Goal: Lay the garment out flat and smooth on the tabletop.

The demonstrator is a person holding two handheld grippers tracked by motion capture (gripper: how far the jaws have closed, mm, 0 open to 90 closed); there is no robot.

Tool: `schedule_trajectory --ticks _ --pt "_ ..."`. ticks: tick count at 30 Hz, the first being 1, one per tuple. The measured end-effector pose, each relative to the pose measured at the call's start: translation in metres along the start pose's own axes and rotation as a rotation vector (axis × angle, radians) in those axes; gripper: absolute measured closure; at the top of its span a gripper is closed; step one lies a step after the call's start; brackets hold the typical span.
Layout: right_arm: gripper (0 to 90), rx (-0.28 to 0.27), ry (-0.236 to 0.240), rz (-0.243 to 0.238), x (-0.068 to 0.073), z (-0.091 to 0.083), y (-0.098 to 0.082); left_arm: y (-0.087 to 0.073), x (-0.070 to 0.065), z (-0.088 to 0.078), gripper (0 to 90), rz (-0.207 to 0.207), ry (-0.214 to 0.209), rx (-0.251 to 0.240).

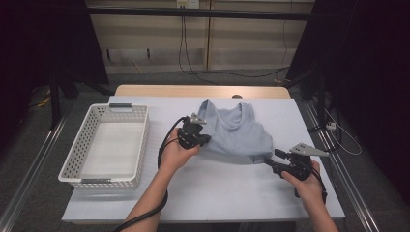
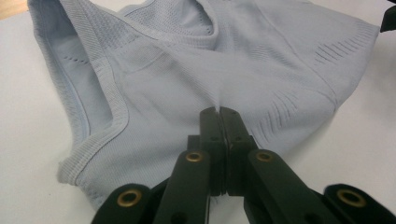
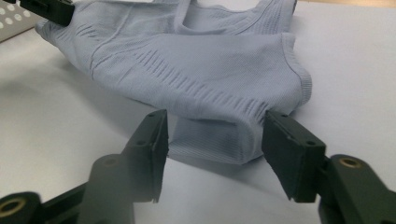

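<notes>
Nearest to you, your right hand-held gripper (image 1: 271, 158) sat at the near right corner of the pale blue top (image 1: 237, 133), with your right hand (image 1: 304, 181) behind it on the worktop (image 1: 217, 193). In the right gripper view its jaws stood apart, one on either side of the folded corner of the top (image 3: 205, 88), and the pads did not press on the cloth; nothing was clamped there.

A little farther from you, at the left edge of the top, your left hand (image 1: 176, 154) carried the left hand-held gripper (image 1: 208, 139). In the left gripper view its jaws were pressed together on a pinch of the fabric (image 2: 219, 100), which rose into a small peak between the pads. The cloth ran in a taut ridge from that pinch towards the neckline of the top.

The top itself lay on the worktop, spread between the two grippers, with its straps and neck opening on the far side from you. The ribbed hem faced your left gripper.

Well to the left of the top stood a white basket (image 1: 77, 159) with holes in its walls, on the left part of the worktop.

Beyond the top, the far wooden edge of the worktop (image 1: 203, 90) showed past the white cover.
</notes>
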State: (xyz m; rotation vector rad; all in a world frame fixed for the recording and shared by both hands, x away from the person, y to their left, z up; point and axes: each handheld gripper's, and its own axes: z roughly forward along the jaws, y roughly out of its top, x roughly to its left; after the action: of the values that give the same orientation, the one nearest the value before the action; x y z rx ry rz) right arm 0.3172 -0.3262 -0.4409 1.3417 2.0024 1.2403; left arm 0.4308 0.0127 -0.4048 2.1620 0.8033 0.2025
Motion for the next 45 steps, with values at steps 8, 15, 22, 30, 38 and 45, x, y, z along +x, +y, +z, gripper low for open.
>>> schedule_trajectory --ticks 8,15,22,30,38,45 --pt "34.8 -0.009 0.031 0.001 0.002 -0.002 0.001 0.0 0.001 0.001 89.9 0.007 0.01 0.0" --pt "33.2 -0.01 0.048 -0.013 0.006 -0.004 0.002 0.001 0.001 0.002 89.9 0.006 0.01 0.004" --pt "39.9 0.0 0.057 -0.028 0.008 -0.005 0.002 0.002 0.001 0.002 89.9 0.003 0.008 0.001" --pt "46.6 -0.009 0.053 -0.028 0.007 -0.009 0.004 0.002 0.001 0.002 89.9 -0.001 0.003 0.006" --pt "52.3 -0.001 0.059 -0.029 0.008 -0.011 0.005 0.002 0.002 0.002 89.9 -0.002 0.001 0.005" --pt "58.3 0.0 0.072 -0.021 0.007 -0.013 0.006 0.001 0.002 0.002 89.9 -0.003 0.0 0.007"
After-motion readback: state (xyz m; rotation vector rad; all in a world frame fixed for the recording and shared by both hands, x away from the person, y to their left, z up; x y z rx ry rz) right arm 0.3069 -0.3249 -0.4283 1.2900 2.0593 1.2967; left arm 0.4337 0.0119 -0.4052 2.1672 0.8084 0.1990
